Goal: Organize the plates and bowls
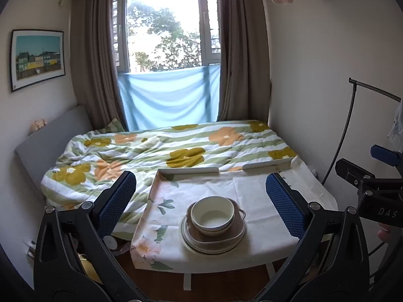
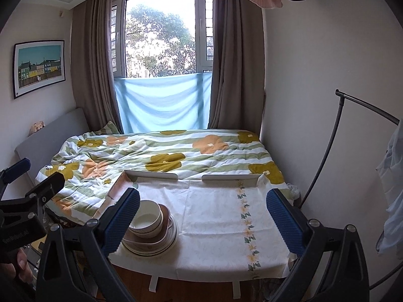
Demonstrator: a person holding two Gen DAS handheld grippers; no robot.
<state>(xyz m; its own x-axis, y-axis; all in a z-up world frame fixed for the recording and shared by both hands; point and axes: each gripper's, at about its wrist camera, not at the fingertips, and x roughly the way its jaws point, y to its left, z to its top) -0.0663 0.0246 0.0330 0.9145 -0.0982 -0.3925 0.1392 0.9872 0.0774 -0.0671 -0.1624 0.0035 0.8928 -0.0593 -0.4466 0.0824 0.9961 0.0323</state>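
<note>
Both claws, left (image 1: 201, 201) and right (image 2: 202, 209), gape wide, holding nothing. Bowl (image 1: 212, 214) tops plates (image 1: 211, 242) on tabletop (image 1: 252, 191); bed (image 1: 151, 148) behind.

Both wrist views face the window (image 1: 163, 27) across the table (image 1: 252, 186) from its near edge, left view apparently slightly nearer; both share the stacked dishes (image 2: 151, 229)

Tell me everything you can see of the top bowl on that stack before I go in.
The top bowl is cream-white, round and looks ceramic, glossy inside and empty. It sits upright, nested in a second similar bowl, on a brown dish with small handles, which rests on stacked pale plates. The stack stands on the cloth-covered table, toward its near edge. Neither tool touches it: the left tool and right tool are open, held back.
</note>
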